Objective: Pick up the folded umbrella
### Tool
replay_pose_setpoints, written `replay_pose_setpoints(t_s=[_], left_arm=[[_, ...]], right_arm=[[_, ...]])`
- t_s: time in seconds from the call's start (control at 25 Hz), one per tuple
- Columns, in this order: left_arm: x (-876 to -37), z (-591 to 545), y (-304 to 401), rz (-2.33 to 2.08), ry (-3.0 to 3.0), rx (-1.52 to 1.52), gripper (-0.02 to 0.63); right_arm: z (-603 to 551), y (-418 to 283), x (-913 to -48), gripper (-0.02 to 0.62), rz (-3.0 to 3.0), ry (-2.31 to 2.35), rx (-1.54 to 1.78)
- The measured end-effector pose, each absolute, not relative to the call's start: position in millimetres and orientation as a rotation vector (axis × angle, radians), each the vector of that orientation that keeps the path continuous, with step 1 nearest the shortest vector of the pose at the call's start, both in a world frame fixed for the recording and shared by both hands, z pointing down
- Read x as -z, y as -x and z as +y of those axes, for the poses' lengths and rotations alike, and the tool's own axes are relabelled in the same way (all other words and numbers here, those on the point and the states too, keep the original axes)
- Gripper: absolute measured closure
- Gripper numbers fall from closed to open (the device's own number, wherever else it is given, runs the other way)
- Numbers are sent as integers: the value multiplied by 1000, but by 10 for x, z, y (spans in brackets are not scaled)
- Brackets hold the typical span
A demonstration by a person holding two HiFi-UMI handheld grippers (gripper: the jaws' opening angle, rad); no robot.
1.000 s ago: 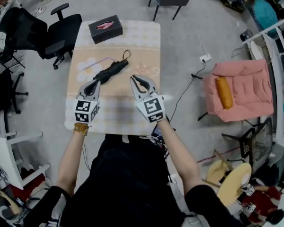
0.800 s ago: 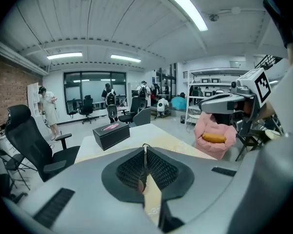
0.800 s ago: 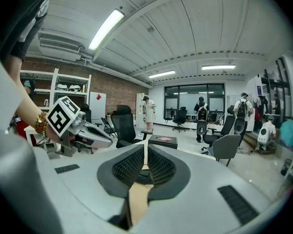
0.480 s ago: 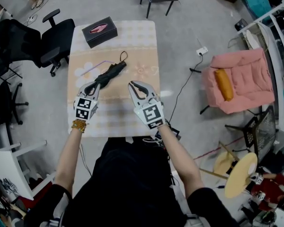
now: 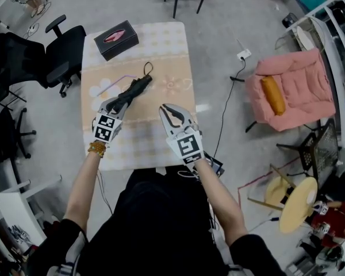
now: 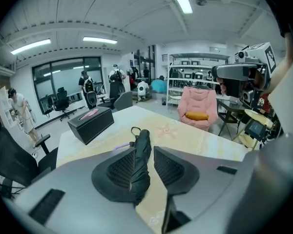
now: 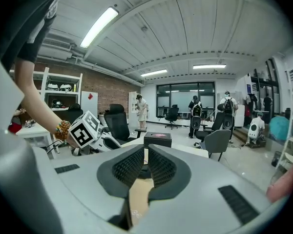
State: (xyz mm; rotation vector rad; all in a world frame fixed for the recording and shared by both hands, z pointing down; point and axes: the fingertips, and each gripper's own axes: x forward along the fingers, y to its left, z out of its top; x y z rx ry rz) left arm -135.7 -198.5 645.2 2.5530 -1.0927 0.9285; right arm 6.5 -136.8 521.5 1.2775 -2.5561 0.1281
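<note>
black umbrella [image 6: 140, 156] inside left claw [image 6: 145, 149], jaws just opening (right claw [image 7: 145, 152] closed); tissue box [image 6: 92, 125] beyond.

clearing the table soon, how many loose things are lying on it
3: a black tissue box at the table's far left corner, a folded umbrella mid-table, and a thin purple stick just left of it. Something small near the front edge could be hidden.

Head camera looks down — all share table [image 5: 167, 56].
</note>
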Motion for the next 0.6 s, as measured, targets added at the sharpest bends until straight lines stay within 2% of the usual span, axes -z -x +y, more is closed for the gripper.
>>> replay_pose_setpoints(t_s=[0.6], left_arm=[[-6831,-2314,1370,-958,-2511,-1050,454]], right_arm=[[-1291,-77,-5264,577,-2534,-1407,-254]])
